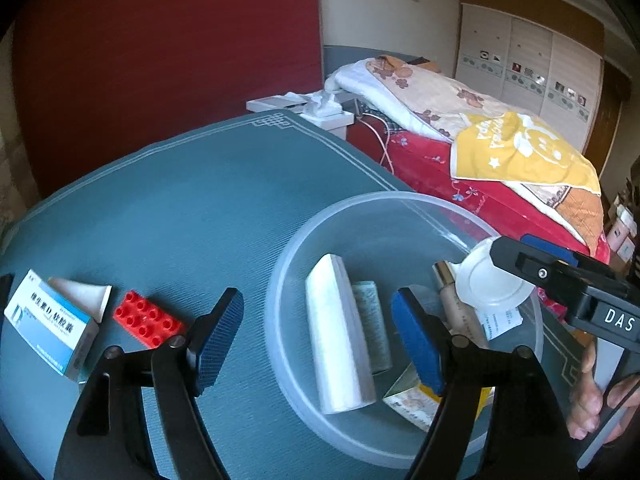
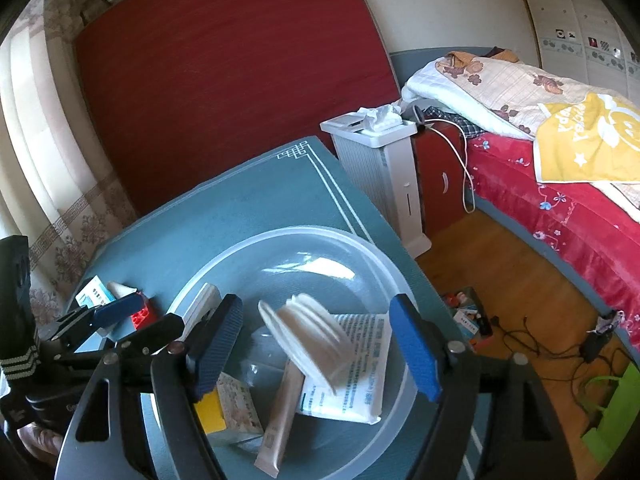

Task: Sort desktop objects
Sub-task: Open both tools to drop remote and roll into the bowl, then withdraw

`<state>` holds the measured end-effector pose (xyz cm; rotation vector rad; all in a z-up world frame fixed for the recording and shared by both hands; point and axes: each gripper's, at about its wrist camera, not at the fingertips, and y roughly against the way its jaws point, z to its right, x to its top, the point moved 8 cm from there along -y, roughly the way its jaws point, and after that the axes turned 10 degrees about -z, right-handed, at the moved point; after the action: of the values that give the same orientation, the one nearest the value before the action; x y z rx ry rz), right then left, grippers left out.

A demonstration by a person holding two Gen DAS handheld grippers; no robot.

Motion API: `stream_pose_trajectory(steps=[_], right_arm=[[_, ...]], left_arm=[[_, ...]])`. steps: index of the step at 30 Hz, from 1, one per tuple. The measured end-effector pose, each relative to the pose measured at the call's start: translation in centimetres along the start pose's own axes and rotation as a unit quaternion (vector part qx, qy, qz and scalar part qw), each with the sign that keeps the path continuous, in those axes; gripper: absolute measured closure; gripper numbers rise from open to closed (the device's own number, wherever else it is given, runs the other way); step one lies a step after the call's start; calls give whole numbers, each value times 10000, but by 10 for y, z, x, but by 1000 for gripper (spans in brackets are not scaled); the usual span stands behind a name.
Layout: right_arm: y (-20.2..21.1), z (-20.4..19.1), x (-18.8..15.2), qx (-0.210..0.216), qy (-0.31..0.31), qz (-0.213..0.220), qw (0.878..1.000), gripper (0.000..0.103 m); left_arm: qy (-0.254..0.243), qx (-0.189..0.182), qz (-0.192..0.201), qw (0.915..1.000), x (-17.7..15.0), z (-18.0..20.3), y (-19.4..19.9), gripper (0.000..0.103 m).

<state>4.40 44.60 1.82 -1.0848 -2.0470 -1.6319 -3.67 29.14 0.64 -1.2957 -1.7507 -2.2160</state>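
Note:
A clear round bowl (image 1: 304, 240) (image 2: 224, 268) on the teal table mat holds a white box (image 1: 340, 344), a beige tube (image 2: 280, 408), a yellow-and-white carton (image 2: 228, 404) and a printed white pack (image 2: 360, 364). A white ribbed lid (image 2: 308, 340) (image 1: 492, 280) is blurred in mid-air between the open fingers of my right gripper (image 2: 316, 348), above the bowl. My left gripper (image 1: 320, 336) is open and empty over the bowl's left rim. Left of the bowl lie a red brick (image 1: 148, 318), a blue-and-white medicine box (image 1: 52, 326) and a white cup-like piece (image 1: 84, 296).
The table mat's right edge (image 2: 352, 208) drops to a wooden floor (image 2: 500, 272) with cables and small items. A white appliance (image 2: 380, 168) stands by the table's far corner. A bed with red cover (image 1: 440, 168) lies beyond.

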Motion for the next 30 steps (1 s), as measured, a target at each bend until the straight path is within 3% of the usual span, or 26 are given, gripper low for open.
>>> stream_pose_trajectory(steps=[30], right_arm=[[6, -46, -21, 356, 362, -97, 9987, 23]], left_arm=[[762, 644, -139, 9949, -43, -62, 15, 23]])
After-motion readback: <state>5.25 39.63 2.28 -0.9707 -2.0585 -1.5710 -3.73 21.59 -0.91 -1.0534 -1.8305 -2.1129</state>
